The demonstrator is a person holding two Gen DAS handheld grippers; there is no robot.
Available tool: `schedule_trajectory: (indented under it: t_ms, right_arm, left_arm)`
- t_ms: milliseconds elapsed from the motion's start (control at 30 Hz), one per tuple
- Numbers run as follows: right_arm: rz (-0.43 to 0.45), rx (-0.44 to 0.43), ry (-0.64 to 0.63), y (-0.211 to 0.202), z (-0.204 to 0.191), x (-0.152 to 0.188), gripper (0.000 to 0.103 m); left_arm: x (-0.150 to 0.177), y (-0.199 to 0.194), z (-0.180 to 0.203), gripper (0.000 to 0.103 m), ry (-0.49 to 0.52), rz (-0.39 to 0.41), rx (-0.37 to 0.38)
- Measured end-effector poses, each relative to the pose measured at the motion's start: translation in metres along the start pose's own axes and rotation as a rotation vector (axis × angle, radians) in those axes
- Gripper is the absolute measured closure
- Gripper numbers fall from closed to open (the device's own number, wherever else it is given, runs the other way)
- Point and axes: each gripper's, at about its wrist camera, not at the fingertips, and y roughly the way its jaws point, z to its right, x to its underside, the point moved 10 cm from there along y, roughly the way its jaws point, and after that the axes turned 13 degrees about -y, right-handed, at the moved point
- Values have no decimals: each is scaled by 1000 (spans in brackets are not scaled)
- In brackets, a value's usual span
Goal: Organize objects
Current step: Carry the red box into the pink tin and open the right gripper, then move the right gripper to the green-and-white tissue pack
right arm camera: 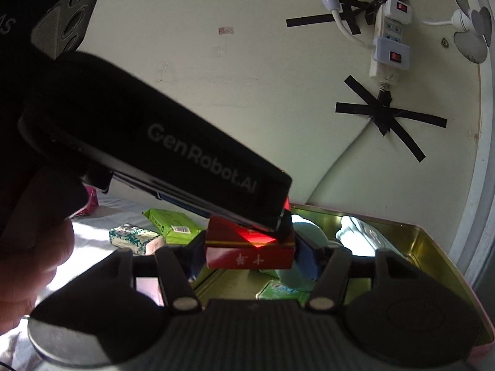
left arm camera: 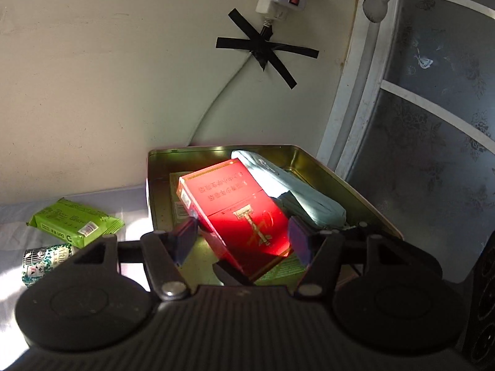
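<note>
I am looking along the left gripper (left arm camera: 243, 235), and its blue fingers (left arm camera: 185, 238) are standing apart on either side of the red box (left arm camera: 238, 210), not touching it as far as I can see. The box is lying tilted inside the gold tin (left arm camera: 355, 185), which is sitting at twelve o'clock from the gripper, hard against the wall. A pale blue pouch (left arm camera: 297, 191) is lying in the tin at about one o'clock of the red box, touching it. Out at nine o'clock, on the white sheet (left arm camera: 133, 213), a green packet (left arm camera: 74, 222) is resting, with a patterned green-and-white pack (left arm camera: 40, 262) just beside it at its six o'clock.

From the right wrist, the right gripper (right arm camera: 247, 256) is closing on the red box (right arm camera: 250, 255), its fingers (right arm camera: 304, 256) pressing the box's two ends while the box is hanging above the tin's floor. The left gripper's black body (right arm camera: 154, 142) is crossing the view from ten o'clock, its tip just over the box. A green carton (right arm camera: 278, 290) is lying in the tin below the box.
</note>
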Motion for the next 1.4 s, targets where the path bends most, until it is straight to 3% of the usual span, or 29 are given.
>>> schedule_trajectory:
  t_ms: [67,100,167,267,367,500,600,667,867,1067,1400]
  right_arm:
    - [-28,-39,41,16,3,9,42]
    - [-55,-46,49,23,4,13,40]
    - [-89,3,79,30,14,23,25]
    - [-48,57,133,19,29,25,21]
    - [-1,85,132,7,31,23,19]
    - [38,59,116,-4,18,20,19]
    - [64,54,113,-12,10,17,19]
    - [85,30,119,-17,4,15,8]
    - [132,-68,47,-29,-38,0,8]
    - [99,-213,-83,-33,-102,-6,8]
    - [26,-376,-272,-28,-202,-6,8]
  left_arm:
    - [1,13,-7,35,4,6,-52]
    - [2,24,-13,34,20,-2,-116]
    - [6,46,-28,33,14,-41,-195]
    - [2,55,-35,33,-65,-66,-176]
    - [-1,41,-29,31,-55,-45,-174]
    - [2,10,-23,29,-5,-2,-165]
    - [7,-13,-27,29,-25,15,-136]
    - [11,-29,-32,28,-36,30,-128]
    - [23,-68,-63,21,-64,66,-149]
    - [35,-102,-129,21,-114,108,-278]
    - [68,-152,-286,21,-268,133,-601]
